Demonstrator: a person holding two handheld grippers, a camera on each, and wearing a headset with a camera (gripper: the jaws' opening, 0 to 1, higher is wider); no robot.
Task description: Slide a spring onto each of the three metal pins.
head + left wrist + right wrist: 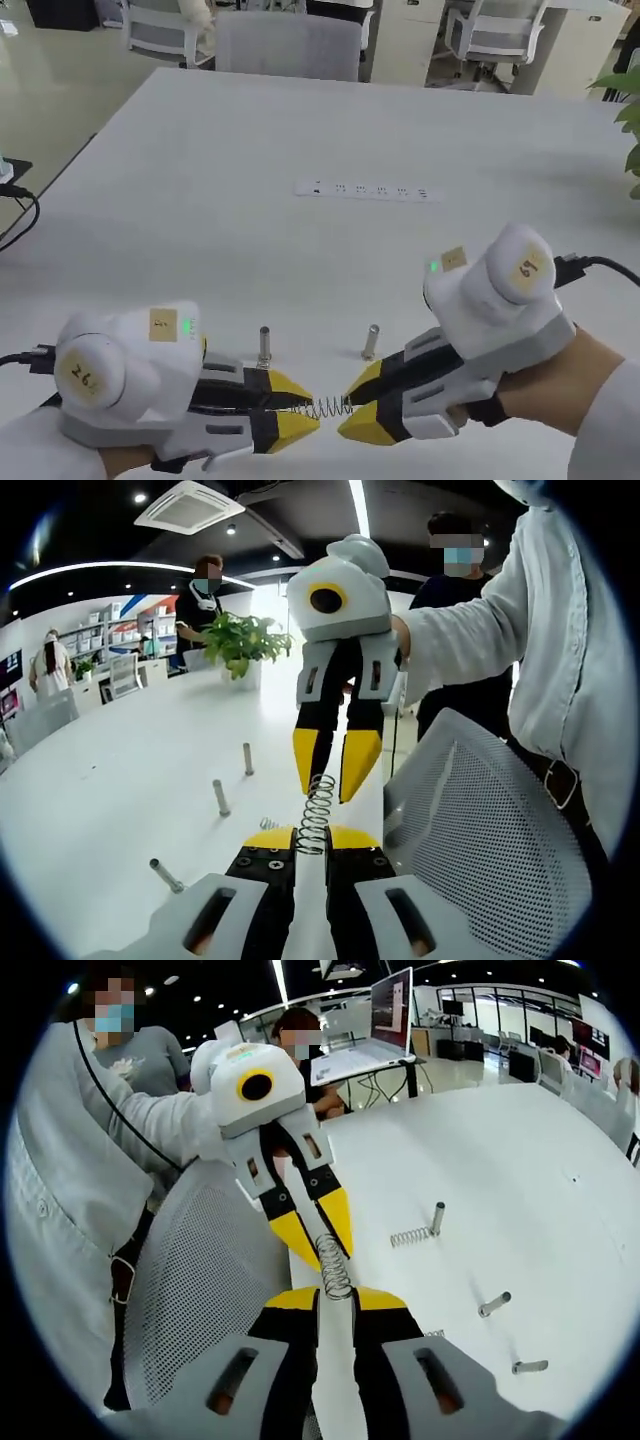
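A small steel spring hangs level between my two grippers, just above the white table. My left gripper is shut on its left end and my right gripper on its right end. Two upright metal pins stand just beyond the tips. In the left gripper view the spring rises from my jaws to the right gripper, with three bare pins to the left. In the right gripper view another spring lies beside a pin.
A white power strip lies mid-table, and a grey chair stands at the far edge. A mesh chair back is close behind the grippers. A potted plant sits on the table, and people stand nearby.
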